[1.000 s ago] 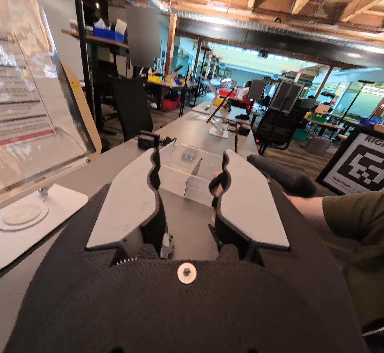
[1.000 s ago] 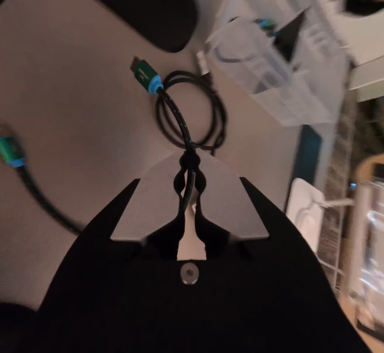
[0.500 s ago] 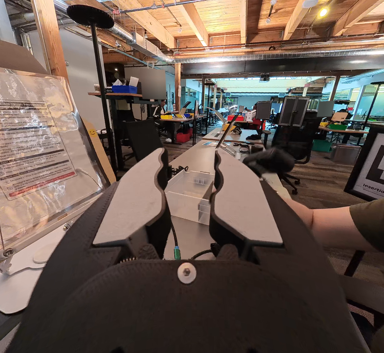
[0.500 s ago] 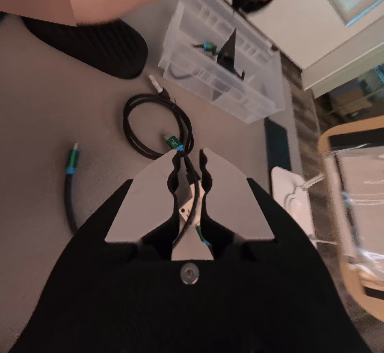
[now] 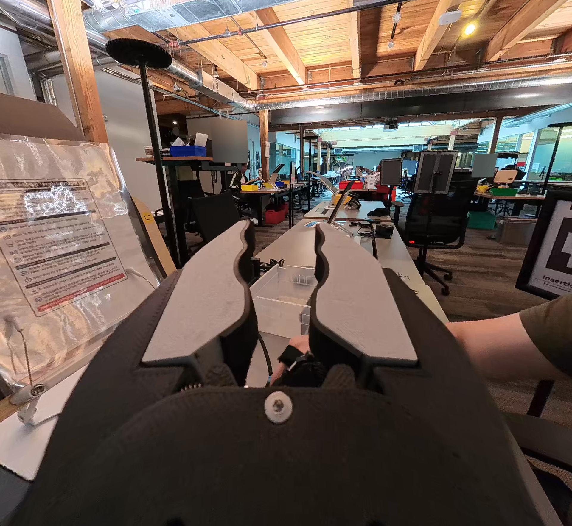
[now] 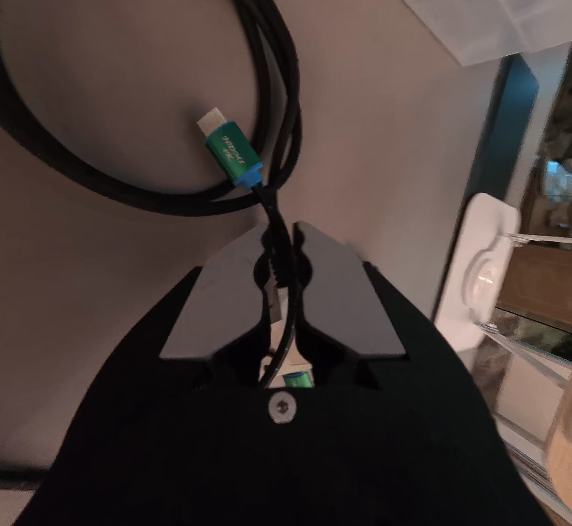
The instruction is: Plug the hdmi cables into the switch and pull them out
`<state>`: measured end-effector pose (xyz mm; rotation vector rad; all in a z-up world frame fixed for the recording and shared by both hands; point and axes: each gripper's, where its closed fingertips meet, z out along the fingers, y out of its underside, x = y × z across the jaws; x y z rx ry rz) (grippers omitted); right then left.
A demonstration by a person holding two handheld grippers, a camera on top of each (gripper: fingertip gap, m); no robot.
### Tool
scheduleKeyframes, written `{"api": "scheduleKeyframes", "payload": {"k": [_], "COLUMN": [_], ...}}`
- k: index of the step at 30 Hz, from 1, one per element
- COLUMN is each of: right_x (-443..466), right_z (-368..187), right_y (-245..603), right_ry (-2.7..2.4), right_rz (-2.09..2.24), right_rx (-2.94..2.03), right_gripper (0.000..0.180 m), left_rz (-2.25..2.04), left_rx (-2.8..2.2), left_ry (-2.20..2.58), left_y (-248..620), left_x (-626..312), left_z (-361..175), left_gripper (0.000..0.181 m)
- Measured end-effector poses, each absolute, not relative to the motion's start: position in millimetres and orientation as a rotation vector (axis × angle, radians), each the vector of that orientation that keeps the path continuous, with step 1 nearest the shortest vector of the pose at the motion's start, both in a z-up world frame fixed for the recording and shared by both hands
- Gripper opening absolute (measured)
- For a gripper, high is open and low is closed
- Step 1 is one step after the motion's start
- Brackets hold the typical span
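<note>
My right gripper (image 6: 282, 227) is shut on a black braided HDMI cable (image 6: 280, 232), just behind its green plug with a blue collar (image 6: 232, 152). The plug points up-left and lies over a coil of black cable (image 6: 148, 189) on the grey table (image 6: 93, 279). A second green plug (image 6: 297, 382) and a pale flat part show low between the fingers; I cannot tell what the pale part is. My left gripper (image 5: 281, 232) is open and empty, held level above the table. A black cable (image 5: 266, 353) and a gloved hand (image 5: 297, 362) show low between its fingers.
A clear plastic divided box (image 5: 284, 294) stands just ahead of the left gripper and also shows in the right wrist view (image 6: 495, 1). A clear sign holder with a printed sheet (image 5: 58, 248) stands on the left on a white base (image 6: 483, 273). A person's forearm (image 5: 495, 347) reaches in from the right.
The right gripper dropped closer to the coil and closed on the cable behind the green plug. The left gripper tilted up from the table to level and stayed open.
</note>
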<state>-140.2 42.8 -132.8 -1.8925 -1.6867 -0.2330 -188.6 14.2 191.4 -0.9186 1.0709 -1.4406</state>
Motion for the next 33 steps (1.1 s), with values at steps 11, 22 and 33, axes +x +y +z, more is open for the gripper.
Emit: {"api": "scheduleKeyframes", "payload": {"k": [11, 22, 33], "right_x": [-129.1, -114.5, -94.2], "right_z": [-62.1, 91.3, 159.7], "right_y": [12.6, -36.5, -76.8], "right_ry": [-1.609, -1.303, -1.060], "right_rz": [-0.313, -0.795, -0.886], "right_rx": [-1.581, -1.063, -0.883], "right_gripper": [0.007, 0.007, 0.007], "left_rz": [-1.430, -1.462, -1.205], "left_rx": [-0.944, -0.927, -0.826], "left_ry": [1.109, 1.174, 1.540], "left_y": [10.0, -10.8, -72.4], "left_x": [-187.2, -193.2, -157.5], "left_z": [187.7, 192.6, 150.5], "left_gripper": [0.034, 0.045, 0.054]}}
